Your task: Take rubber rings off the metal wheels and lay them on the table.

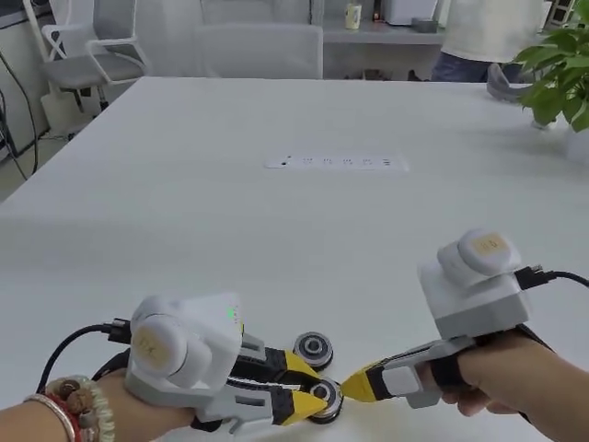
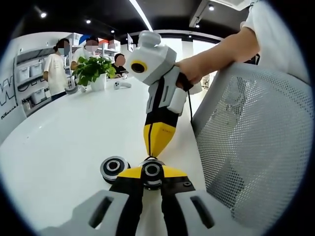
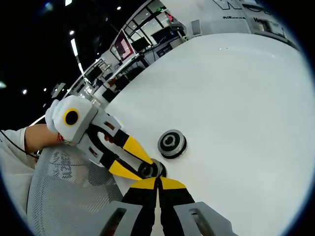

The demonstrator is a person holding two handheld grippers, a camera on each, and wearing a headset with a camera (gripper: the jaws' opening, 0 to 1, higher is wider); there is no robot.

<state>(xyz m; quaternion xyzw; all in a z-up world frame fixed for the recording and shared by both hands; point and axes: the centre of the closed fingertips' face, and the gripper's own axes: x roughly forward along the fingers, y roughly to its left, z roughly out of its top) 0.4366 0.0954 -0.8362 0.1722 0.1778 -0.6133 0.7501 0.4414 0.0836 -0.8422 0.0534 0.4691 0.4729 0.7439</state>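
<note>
**Gripping one wheel between two grippers at the near table edge**

A small metal wheel (image 2: 151,171) is clamped between the yellow jaws of the left gripper (image 1: 317,387), which are closed in on it from both sides. The wheel is held low over the white table (image 1: 276,230), close to its near edge. The right gripper (image 3: 157,183) is brought in from the opposite side, and its jaws are seen pressed together to a narrow point. That point is laid against the edge of the held wheel. Whether any of the rim is pinched between the jaws cannot be told.

A second wheel (image 1: 314,350) is seen lying flat on the table just beside the left gripper's jaws, apart from the held one and touched by neither gripper. A dark rubber ring (image 3: 183,142) is seen around its bright hub.

Both grippers are held in a person's hands, and a beaded bracelet (image 1: 78,405) is worn on the left wrist. Farther along the table a recessed socket strip (image 1: 336,163) is set into the surface, and a green plant (image 1: 557,78) stands at the far right corner. A mesh chair back (image 2: 256,147) is seen close behind the near edge.
</note>
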